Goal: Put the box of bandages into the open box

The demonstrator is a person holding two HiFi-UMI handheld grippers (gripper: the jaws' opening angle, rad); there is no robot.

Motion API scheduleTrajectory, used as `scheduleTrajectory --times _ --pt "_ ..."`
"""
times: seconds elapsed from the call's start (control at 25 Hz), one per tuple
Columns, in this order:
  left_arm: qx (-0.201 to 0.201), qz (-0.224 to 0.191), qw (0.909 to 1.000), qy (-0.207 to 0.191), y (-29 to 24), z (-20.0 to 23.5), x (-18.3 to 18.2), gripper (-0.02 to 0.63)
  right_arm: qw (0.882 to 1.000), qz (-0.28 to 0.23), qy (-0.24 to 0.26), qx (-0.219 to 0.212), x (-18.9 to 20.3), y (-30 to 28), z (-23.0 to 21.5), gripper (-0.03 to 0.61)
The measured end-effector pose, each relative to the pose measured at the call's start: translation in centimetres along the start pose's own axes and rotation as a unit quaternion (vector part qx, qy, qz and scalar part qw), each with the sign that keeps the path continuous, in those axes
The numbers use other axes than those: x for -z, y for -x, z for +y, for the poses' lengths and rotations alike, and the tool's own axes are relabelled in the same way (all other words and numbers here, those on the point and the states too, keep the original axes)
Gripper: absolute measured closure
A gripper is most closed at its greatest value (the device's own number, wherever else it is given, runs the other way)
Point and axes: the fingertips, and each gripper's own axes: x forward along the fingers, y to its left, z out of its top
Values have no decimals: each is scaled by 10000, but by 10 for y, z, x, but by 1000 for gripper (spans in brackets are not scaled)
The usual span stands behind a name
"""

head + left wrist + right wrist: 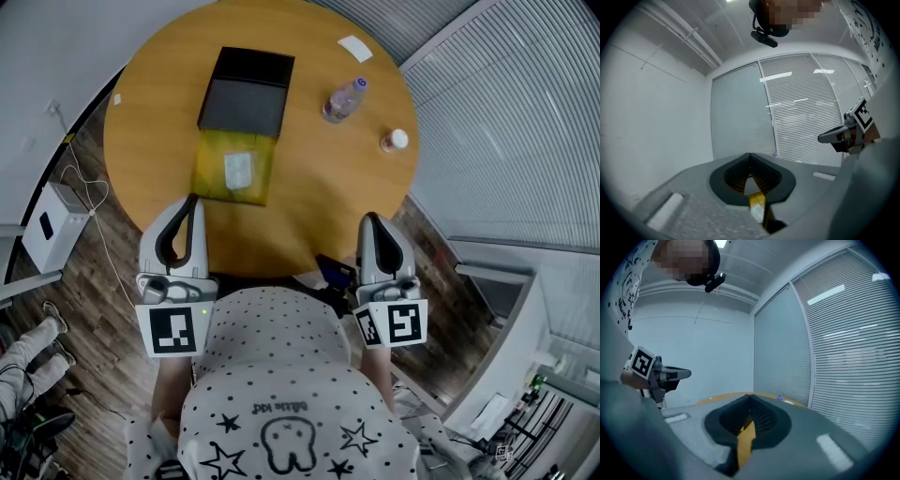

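Head view looks down on your round table (pixel 319 197). The open box (pixel 211 178) sits at about 10 o'clock from the table's centre, with its yellow-lined half towards you. Its black lid (pixel 246 94) lies folded back at the 12 o'clock side. The bandage box (pixel 239 171), pale and small, lies flat inside the yellow half, near its middle and apart from both of your grippers.

You hold the left gripper (pixel 192 202) at the table's 7 o'clock edge, with its tip just short of the open box's near corner. Left gripper view shows its fingers pressed together at the tips with nothing between them. Only a sliver of yellow shows through the gap lower down.

You hold the right gripper (pixel 368 218) at the 5 o'clock edge, well apart from the open box. Right gripper view shows its fingers likewise closed tip to tip and gripping nothing, with the table's yellow top visible behind the slit. Each gripper's marker cube is drawn back against your spotted shirt (pixel 272 356).

A clear bottle (pixel 345 98) stands at 1 o'clock on the table. A small white-capped jar (pixel 394 141) stands at 3 o'clock near the rim. A white card (pixel 354 47) lies at the far edge, at about 1 o'clock.

A white unit (pixel 52 225) with a cable rests on the wooden floor at 9 o'clock, off the table.
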Motion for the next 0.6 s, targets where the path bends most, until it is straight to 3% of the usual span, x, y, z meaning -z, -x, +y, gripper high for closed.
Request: scheduleTrajectory --times 0.6 --pt "229 141 9996 82 1 -8 2 603 10000 48 17 -40 2 3 2 574"
